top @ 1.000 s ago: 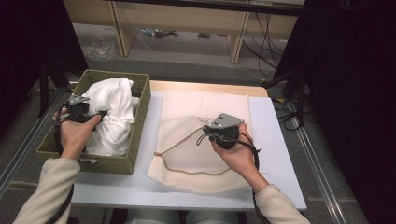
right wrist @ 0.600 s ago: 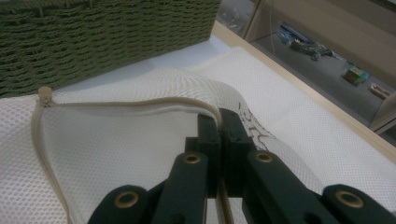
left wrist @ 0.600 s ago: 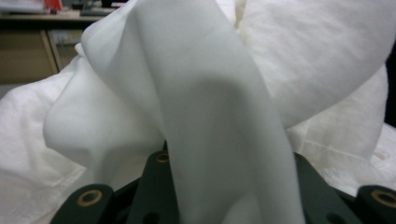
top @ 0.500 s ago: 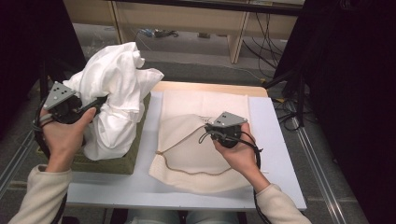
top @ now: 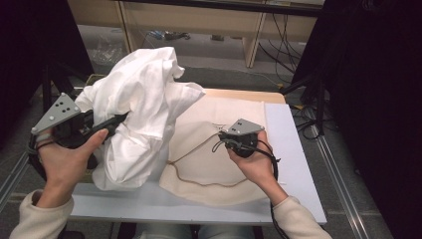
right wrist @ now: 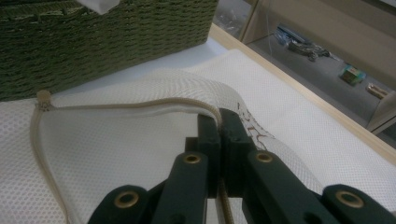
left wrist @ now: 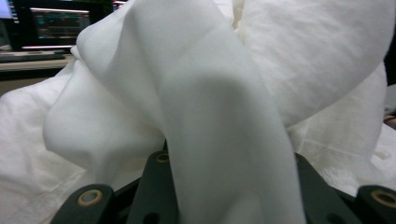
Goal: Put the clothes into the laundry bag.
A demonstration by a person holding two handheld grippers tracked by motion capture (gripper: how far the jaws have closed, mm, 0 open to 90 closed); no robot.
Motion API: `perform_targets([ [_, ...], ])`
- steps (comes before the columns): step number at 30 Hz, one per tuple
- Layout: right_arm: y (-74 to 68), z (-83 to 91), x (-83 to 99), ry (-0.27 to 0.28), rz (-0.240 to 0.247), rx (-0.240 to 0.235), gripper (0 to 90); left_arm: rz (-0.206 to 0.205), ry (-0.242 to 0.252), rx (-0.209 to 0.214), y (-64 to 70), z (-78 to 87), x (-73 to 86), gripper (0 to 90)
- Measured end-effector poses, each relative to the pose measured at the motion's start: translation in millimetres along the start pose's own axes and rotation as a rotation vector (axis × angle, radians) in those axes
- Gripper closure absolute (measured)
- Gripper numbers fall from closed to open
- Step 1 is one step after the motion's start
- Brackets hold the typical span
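Note:
A large white cloth (top: 144, 99) hangs bunched in the air over the table's left side, with my left gripper (top: 117, 122) shut on a fold of it. In the left gripper view the white cloth (left wrist: 210, 93) drapes over the left gripper (left wrist: 229, 163) and hides its jaw tips. A cream mesh bag (top: 214, 154) lies flat on the table. My right gripper (top: 224, 140) is shut on its zip-trimmed edge. In the right gripper view the right gripper (right wrist: 219, 122) pinches the raised rim of the mesh bag (right wrist: 116, 154), holding its mouth slightly lifted.
A green woven basket (right wrist: 93, 37) stands left of the bag, mostly hidden under the cloth in the high view. The white table top (top: 293, 149) has bare room at its right. Cables (top: 308, 107) trail beyond the right edge.
My left gripper has lifted the white cloth out of the basket, up and towards the bag. The right gripper has kept its hold on the bag's edge, barely moving.

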State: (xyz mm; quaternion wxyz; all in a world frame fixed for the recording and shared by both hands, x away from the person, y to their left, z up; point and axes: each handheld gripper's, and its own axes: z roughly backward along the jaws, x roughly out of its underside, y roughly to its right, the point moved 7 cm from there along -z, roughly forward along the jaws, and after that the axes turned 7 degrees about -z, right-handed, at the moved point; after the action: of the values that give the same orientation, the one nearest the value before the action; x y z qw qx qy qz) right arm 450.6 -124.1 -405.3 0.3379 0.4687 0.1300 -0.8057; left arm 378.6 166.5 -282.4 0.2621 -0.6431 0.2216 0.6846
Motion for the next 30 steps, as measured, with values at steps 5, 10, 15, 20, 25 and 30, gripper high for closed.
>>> perform_targets([
  [5,3.2,1.3,-0.9,0.010,-0.009,0.010,89.2,-0.001,0.012,0.111,31.4,7.3,-6.6,71.6],
  [10,4.4,1.8,-2.2,0.019,0.001,0.008,89.2,-0.032,-0.008,0.227,62.7,12.9,-5.3,71.6],
  [15,5.9,4.8,-2.3,0.010,-0.023,0.012,89.2,-0.047,-0.053,0.356,94.0,12.7,6.4,71.6],
  [20,5.0,5.2,-3.4,0.021,-0.050,-0.008,89.2,-0.067,-0.142,0.447,116.6,4.9,29.3,71.5],
  [25,8.1,5.7,-4.2,0.031,-0.044,0.018,89.3,-0.055,-0.233,0.479,124.2,-11.8,58.7,71.4],
  [30,8.3,7.1,-5.8,0.042,-0.065,0.015,89.4,-0.048,-0.339,0.478,129.0,-34.5,92.1,71.3],
])
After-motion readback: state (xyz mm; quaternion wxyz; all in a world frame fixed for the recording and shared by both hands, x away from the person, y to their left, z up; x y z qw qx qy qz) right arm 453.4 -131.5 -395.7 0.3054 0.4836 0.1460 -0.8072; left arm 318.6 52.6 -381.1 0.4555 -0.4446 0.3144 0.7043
